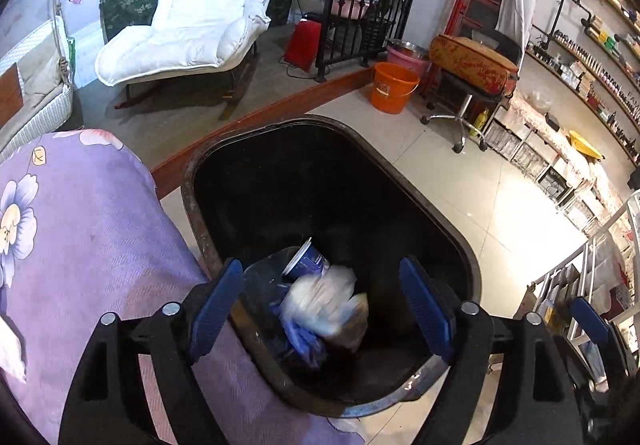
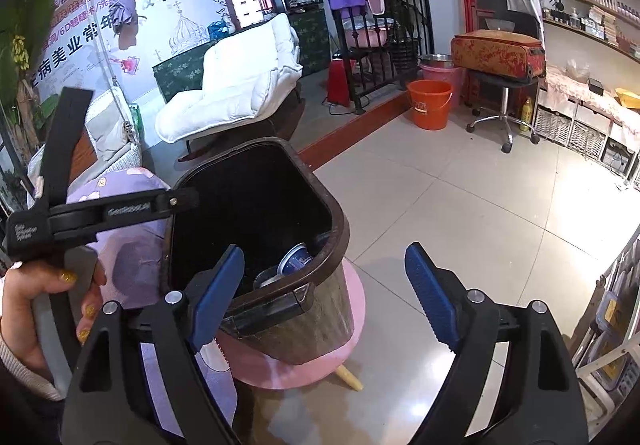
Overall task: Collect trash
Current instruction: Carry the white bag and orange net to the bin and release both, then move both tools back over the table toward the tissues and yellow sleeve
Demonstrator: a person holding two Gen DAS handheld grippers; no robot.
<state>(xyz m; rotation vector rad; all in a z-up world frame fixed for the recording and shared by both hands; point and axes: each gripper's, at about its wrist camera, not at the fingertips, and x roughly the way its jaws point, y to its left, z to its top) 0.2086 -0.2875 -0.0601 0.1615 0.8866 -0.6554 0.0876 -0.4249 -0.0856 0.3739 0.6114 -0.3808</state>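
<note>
Two views, taken in turn. Left wrist view: left tongs (image 1: 322,307) spread wide directly above the dark trash bin (image 1: 200,213), gripping nothing. Blurred white crumpled wad (image 1: 320,301) just below and between the blue pads, apart from both, over the bin's near end; whether falling or already lying on the rest cannot be told. Under it a blue cup (image 1: 306,259) on its side and a blue glove (image 1: 300,341). Purple flowered cloth (image 1: 88,237) against the bin's left rim.

Right wrist view: right tongs (image 2: 324,299) equally wide, empty, beside the bin's near right corner. Bin set on a pink stool (image 2: 280,369). Hand (image 2: 52,297) at the left edge holding the other tool.

Judged light, soft, easily crushed: best pinched across the bulk of the wad, gently; cup by its rim.
</note>
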